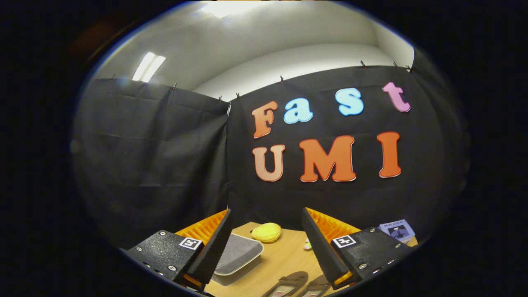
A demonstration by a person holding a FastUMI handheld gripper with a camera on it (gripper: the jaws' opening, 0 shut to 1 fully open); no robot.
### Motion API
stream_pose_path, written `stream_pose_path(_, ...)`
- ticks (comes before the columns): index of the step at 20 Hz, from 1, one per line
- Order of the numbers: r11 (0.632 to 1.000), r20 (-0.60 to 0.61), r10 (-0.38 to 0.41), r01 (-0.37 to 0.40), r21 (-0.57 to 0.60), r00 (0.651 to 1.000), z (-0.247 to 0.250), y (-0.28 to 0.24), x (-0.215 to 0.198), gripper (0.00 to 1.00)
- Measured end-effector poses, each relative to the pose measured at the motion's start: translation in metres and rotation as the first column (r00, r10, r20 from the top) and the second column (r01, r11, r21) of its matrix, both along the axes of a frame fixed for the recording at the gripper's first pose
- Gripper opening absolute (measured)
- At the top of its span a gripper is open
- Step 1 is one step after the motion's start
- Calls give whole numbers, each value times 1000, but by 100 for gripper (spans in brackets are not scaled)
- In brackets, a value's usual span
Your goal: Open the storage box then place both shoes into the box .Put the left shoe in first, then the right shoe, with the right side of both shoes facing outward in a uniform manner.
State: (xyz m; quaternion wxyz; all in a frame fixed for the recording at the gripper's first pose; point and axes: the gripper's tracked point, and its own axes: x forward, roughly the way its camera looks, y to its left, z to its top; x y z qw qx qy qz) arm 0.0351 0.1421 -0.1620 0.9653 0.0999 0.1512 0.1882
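Wooden tabletop (284,255) carries everything the task needs. The fingers (266,247) stand spread wide apart with nothing between them, raised well above the surface and looking mostly at the booth wall. The storage box (239,255), pale with a grey lid apparently still on, sits just beside the near finger on one side; the two brown shoes (299,284) lie low between the fingers, close together. A yellow toy (267,232) rests beyond the box (not part of the job). Opening comes first, I judge: tilt down, approach the lid's edge squarely, and lift it clear of the shoes.
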Motion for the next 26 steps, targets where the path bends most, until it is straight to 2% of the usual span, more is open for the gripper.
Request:
stream_pose_path(3,997,-133,60,-52,64,989,-47,20,3,99)
stream_pose_path(8,985,-300,119,-74,156,947,-94,44,7,99)
stream_pose_path(11,963,-386,198,-105,249,901,-117,65,-1,100)
stream_pose_path(14,940,-471,251,-97,327,846,-141,80,-4,99)
stream_pose_path(20,909,-591,306,-45,415,746,-186,97,-5,98)
stream_pose_path(24,885,-635,344,-14,465,692,-208,111,-4,97)
stream_pose_path(26,861,-652,377,10,508,658,-217,123,-6,97)
